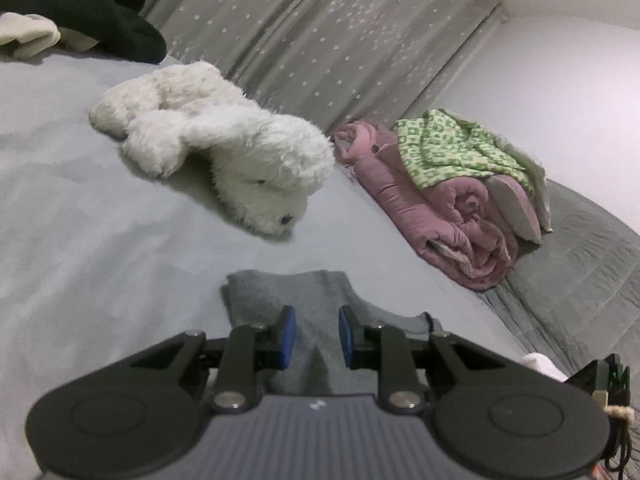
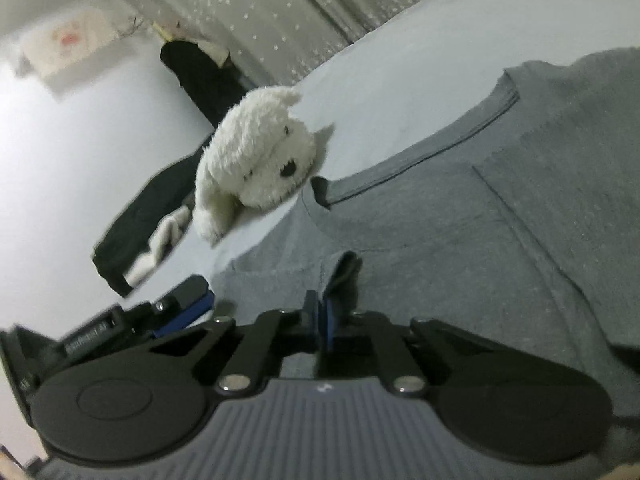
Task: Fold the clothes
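Because a shirt needs a flat, wide place to be folded, the soft grey cotton T-shirt (image 2: 460, 208) lies spread out on the big pale grey bed (image 1: 80, 220), with its neck hole toward the toy and its body running down to both grippers. I think the fold is only starting, since the shirt looks mostly flat.

Behind the bed hangs a grey curtain with little white stars (image 1: 320, 40). At the far edge of the bed sits a rolled pink quilt (image 1: 448, 224), and a green and white patterned cloth (image 1: 460, 152) lies on top of it. A heap of black and cream clothes (image 1: 72, 20) waits in the far corner, maybe for later.

A fluffy white toy dog (image 1: 224, 148) lies near the shirt's neck. It is the thing most in the way, because a sleeve swung over could bump it.

The black right gripper (image 2: 322, 320) has its blue pads squeezed tight together, and a small peak of grey shirt cloth stands up right at them, so it looks to be pinching the shirt to lift it.

The black left gripper (image 1: 317, 334) has its blue pads only a little apart. Grey cloth lies in the gap, but the pads do not press it, so it holds nothing yet
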A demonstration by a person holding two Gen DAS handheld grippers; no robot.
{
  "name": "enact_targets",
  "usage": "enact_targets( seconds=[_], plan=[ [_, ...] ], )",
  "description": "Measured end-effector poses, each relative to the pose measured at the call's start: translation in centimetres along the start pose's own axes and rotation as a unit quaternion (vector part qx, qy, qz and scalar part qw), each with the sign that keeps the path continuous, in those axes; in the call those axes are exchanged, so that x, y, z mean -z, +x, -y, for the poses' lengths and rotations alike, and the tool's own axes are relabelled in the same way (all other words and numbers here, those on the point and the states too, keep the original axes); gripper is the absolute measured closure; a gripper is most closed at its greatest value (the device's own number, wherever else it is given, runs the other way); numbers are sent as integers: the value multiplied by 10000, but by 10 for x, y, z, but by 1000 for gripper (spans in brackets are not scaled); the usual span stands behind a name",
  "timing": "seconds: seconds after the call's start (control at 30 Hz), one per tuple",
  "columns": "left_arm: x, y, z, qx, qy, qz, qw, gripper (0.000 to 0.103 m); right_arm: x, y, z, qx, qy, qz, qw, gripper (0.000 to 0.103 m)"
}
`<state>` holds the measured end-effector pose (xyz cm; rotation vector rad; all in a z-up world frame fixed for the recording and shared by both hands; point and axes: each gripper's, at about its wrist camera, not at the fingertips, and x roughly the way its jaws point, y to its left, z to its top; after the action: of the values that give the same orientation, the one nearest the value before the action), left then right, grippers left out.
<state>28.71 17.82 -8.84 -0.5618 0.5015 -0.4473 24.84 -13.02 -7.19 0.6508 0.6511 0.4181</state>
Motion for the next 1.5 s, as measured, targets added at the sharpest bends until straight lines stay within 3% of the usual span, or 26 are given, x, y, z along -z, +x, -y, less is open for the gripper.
enact_targets(
  seconds=[0.17,0.3,0.83,0.97,1.07,1.23,1.4,1.5],
  plan=[
    [-6,-9,-6,138,-255,211,9994,81,-12,-21,-9,-291,-101,423,9986,99],
    [-7,-7,-8,133,-330,211,9991,81,-12,-30,-15,-111,-329,618,9975,99],
    [-19,25,20,-383,284,-268,9985,77,-17,-27,-2,392,-217,619,9971,99],
    [-20,42,16,-827,434,-463,9946,77,-16,-23,3,444,-222,590,9970,99],
    [-22,40,8,-1018,259,-380,9937,77,-18,-27,5,512,-280,721,9957,99],
    [-27,22,4,-983,-168,-282,9946,63,-21,-20,17,625,-80,508,9967,99],
    [-23,28,9,-874,-179,-649,9939,63,-21,-23,19,648,80,530,9965,99],
    [-14,37,18,-842,-64,-795,9933,63,-21,-27,16,968,85,599,9935,99]
  ],
)
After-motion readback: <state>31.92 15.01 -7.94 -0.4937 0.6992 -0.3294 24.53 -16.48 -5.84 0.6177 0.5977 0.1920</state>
